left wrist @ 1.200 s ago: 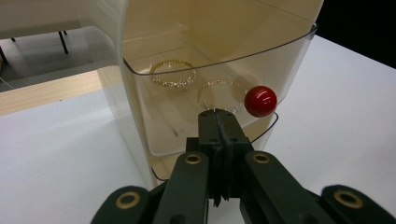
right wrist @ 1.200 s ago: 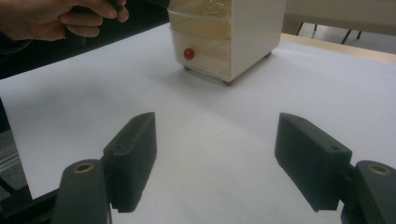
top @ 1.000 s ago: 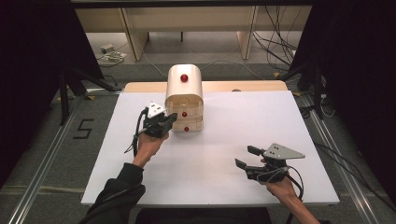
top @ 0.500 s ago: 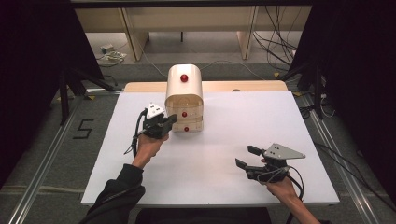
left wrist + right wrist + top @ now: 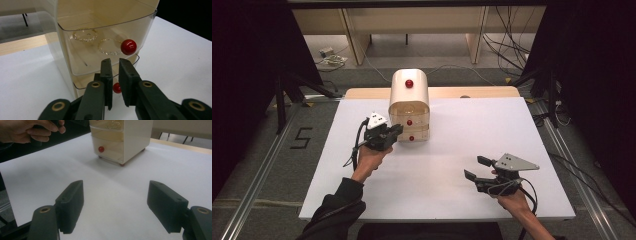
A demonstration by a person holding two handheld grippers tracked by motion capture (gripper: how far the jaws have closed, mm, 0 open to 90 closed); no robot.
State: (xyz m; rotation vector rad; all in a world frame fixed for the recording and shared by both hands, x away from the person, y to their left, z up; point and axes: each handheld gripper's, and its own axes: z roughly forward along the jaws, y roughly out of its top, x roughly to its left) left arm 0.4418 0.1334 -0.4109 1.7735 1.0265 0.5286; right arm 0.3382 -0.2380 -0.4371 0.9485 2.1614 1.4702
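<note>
Three clear plastic drawers with red knobs (image 5: pixel 128 47) fill a small cabinet (image 5: pixel 409 90) near the bench's (image 5: pixel 452 165) far edge; light and slippery, they're best gripped by a knob. The left gripper's (image 5: pixel 115 66) fingers have just been opening, nothing between them, at the pulled-out middle drawer (image 5: pixel 105 37); the right gripper's (image 5: pixel 115 195) fingers gape near the front edge.

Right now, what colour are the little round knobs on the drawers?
Shiny red. The middle drawer's knob shows best in the left gripper view, on the see-through drawer.

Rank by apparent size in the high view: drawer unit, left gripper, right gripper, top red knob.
1. Drawer unit, clearly largest.
2-3. Right gripper and left gripper: the right looks somewhat bigger, but it sits nearer the camera with jaws spread, so I won't rank them.
4. Top red knob, smallest.
</note>
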